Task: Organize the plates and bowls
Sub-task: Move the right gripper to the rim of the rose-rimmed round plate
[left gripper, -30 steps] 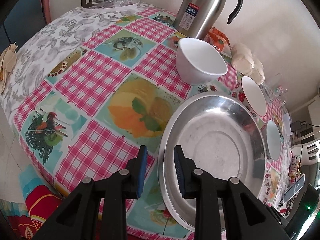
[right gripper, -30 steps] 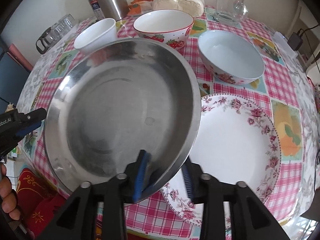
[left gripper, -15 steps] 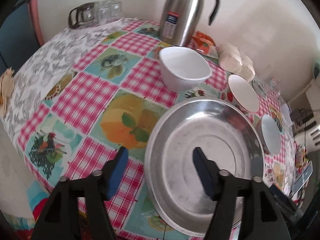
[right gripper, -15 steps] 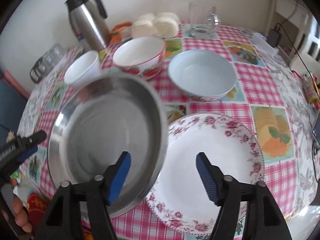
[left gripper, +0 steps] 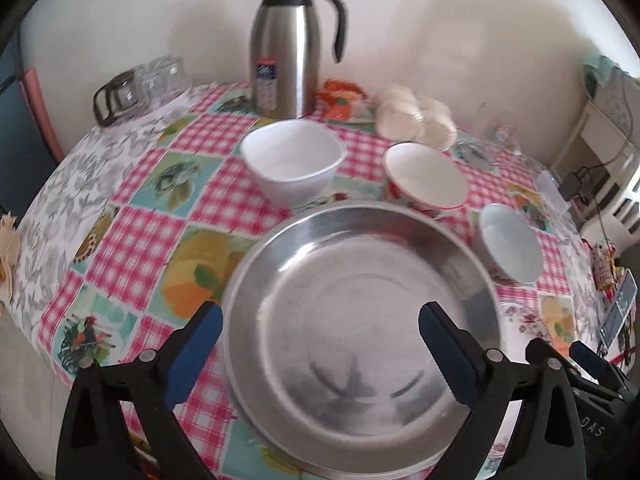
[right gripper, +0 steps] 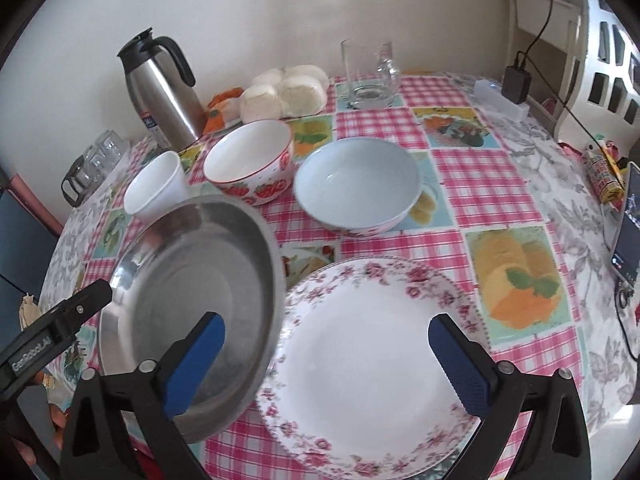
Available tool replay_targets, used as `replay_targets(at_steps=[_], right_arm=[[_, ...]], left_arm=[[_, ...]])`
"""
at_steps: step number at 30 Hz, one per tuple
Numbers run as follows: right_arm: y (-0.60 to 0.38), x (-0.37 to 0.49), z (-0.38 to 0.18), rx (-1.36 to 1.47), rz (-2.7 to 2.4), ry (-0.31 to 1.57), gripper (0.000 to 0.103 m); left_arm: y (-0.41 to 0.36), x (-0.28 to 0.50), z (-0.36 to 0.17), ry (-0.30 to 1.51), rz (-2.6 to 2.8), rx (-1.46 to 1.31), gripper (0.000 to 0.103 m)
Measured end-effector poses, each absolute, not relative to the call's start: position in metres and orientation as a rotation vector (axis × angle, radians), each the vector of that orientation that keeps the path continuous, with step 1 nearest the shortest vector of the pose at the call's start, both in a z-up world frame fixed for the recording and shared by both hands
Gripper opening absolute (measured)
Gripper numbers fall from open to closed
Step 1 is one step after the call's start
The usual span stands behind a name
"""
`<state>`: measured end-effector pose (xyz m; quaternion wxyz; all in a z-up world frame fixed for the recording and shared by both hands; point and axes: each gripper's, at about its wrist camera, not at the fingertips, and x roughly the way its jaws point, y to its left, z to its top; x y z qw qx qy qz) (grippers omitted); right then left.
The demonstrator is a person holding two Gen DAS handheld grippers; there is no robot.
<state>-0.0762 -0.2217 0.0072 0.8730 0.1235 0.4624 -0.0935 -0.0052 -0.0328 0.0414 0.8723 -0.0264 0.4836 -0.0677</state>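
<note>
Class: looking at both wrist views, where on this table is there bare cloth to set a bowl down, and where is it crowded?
Free: the cloth left of the steel plate, between it and the glass tray; also right of the floral plate. Crowded: the back row of white cup, strawberry bowl and blue bowl.

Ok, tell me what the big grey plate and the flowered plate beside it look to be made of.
Big grey plate: metal, probably stainless steel; brushed silver sheen with blurred reflections. Flowered plate: likely glazed ceramic or porcelain, possibly melamine; glossy white with a printed pink rose border.

Each hand-held gripper has black arms, blue pads, silver screws.
</note>
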Motion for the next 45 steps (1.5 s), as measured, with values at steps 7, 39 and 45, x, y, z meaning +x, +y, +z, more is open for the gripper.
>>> replay_targets(at_steps=[7,39,45], right_arm=[[-0.253,-0.096,0.027,0.281,-0.280,0.855,0.103],[-0.345,-0.149,-0.029,0.495,-0.429,1.010,0.087],[-0.346,-0.146,-0.036,0.535,-0.386,1.022,0.080]], left_arm=[[-0.067,-0.019,0.062,0.893,-0.249,-0.021,0.099],[-0.184,-0.087,0.035,1.119,-0.625,-0.062,0.100],[-0.182,-0.087,0.026,1.181,-0.588,-0.076,0.100]])
